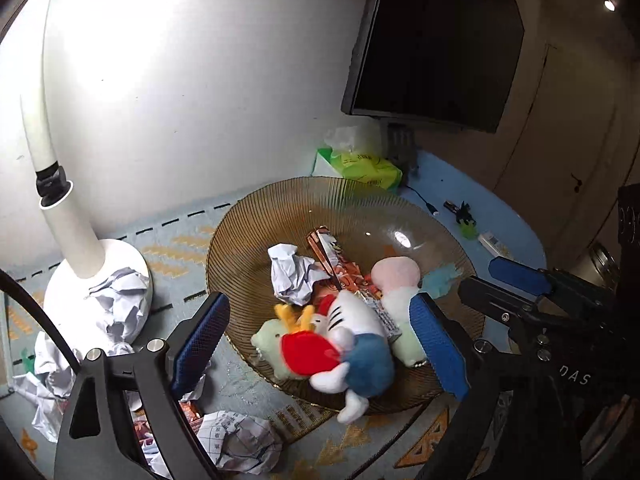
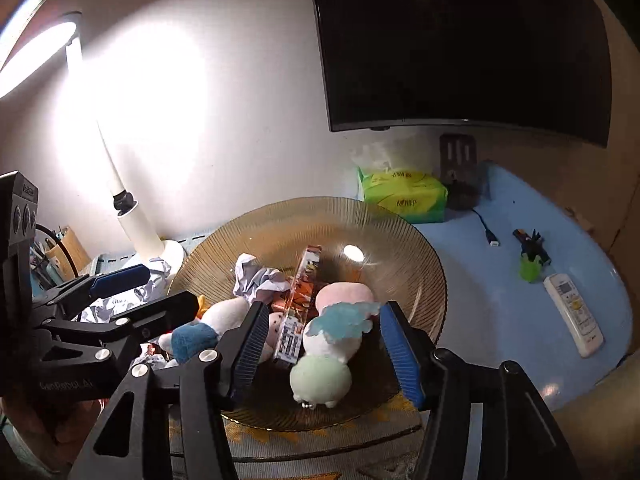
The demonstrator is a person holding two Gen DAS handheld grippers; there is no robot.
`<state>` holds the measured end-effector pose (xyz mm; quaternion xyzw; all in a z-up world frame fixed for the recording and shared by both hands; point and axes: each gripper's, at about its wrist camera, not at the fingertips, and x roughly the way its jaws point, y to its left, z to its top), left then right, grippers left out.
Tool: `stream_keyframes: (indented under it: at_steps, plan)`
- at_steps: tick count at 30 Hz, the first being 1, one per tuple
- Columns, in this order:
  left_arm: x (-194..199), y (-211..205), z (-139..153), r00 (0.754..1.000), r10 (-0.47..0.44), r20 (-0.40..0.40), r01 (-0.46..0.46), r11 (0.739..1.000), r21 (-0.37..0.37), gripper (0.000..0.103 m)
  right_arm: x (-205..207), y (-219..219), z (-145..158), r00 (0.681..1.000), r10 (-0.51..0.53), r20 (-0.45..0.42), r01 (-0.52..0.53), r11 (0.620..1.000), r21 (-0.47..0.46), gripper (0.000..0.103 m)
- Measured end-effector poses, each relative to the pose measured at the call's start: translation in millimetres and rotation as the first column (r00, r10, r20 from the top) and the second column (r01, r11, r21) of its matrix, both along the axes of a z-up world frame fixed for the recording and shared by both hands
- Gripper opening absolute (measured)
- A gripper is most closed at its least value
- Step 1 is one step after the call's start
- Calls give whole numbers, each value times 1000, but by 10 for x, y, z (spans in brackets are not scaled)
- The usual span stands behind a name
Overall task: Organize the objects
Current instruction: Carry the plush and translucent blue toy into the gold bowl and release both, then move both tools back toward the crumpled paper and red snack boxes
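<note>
Table point(image 2: 500, 300) clutter is half sorted, I judge: the glass bowl point(image 1: 256, 216) holds plush toys point(image 1: 352, 332), a snack pack point(image 1: 340, 264) and one paper ball point(image 1: 290, 276). Left of the bowl, more crumpled paper point(image 1: 116, 304) waits. Both my left tool point(image 1: 320, 344) and right tool point(image 2: 320, 356) hover released, empty. Next I go left for paper.

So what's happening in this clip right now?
A person with a gripper in each hand is tidying a table. The ribbed glass bowl holds plush toys, a crumpled paper ball and a snack packet. The left gripper and right gripper hover open and empty over it. More crumpled paper lies by the lamp base.
</note>
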<state>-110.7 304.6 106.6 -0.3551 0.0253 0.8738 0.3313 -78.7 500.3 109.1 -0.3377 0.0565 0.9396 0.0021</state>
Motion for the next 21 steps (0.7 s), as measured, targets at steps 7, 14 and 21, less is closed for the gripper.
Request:
stream_keyframes:
  at_steps: [7,14,21]
  plan:
    - [271,-643,75,996,83,10,-84,996,40,91,370,-93,-160,1000,26,15,-26,1000,9,66]
    - [933,-1601,25,960,278,-23,-276,959,63,96,862,-497,-222,990,140,-3,-140,990,-21,79]
    - [1406,-2325,-472,841,535,-80,-540,834,-109,98,912,-1102,-619,967,247,56,-248,969,-2,88]
